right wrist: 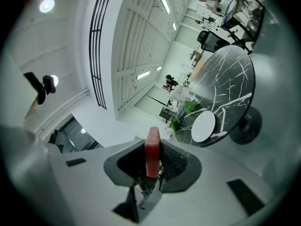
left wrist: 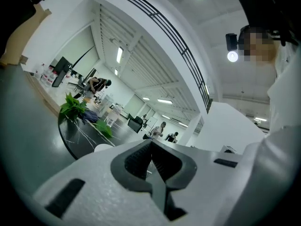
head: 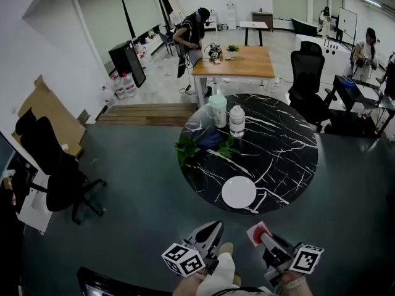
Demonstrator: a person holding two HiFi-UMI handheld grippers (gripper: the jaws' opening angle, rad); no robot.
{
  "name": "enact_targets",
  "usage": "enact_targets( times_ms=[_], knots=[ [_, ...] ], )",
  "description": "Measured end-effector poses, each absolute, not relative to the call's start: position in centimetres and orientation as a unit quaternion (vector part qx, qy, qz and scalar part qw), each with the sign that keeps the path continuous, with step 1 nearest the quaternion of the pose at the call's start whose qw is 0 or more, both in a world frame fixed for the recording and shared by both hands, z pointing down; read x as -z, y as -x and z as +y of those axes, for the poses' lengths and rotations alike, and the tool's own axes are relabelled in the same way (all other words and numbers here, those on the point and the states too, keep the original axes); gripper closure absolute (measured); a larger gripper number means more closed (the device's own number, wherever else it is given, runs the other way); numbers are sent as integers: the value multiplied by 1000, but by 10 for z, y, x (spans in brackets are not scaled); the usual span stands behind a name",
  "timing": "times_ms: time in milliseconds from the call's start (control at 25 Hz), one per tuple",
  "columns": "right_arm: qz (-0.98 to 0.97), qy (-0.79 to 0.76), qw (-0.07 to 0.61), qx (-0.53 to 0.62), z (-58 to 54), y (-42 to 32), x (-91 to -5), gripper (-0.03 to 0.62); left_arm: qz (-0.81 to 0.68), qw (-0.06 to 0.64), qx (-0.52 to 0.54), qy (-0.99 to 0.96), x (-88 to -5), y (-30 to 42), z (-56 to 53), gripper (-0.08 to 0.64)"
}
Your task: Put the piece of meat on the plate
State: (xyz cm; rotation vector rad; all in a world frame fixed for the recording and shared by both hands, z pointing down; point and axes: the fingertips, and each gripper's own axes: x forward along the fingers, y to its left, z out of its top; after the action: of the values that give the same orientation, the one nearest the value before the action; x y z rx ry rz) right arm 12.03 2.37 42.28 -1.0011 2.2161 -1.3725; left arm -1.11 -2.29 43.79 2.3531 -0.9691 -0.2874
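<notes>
Head view: one white plate (head: pixel 239 192) lies at the near edge of the round black table (head: pixel 284 153), with two bottles (head: pixel 237 121) farther back. Of two grippers nearer, the right gripper (head: pixel 259 235) clamps the one piece of meat (right wrist: pixel 152 149). The left gripper (head: pixel 213 228) has its jaws together, empty.

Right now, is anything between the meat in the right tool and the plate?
Nothing visible. The plate lies bare at the marble table's near edge, facing the meat; the bottles and plant stand beyond it.
</notes>
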Motion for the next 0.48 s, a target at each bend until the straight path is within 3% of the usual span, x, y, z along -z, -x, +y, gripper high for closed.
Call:
enact_targets(
  times_ms=[480],
  knots=[
    [753,382,87,529,-101,-101,-505,506,-356,323,79,-873,-508,14,-145,551]
  ],
)
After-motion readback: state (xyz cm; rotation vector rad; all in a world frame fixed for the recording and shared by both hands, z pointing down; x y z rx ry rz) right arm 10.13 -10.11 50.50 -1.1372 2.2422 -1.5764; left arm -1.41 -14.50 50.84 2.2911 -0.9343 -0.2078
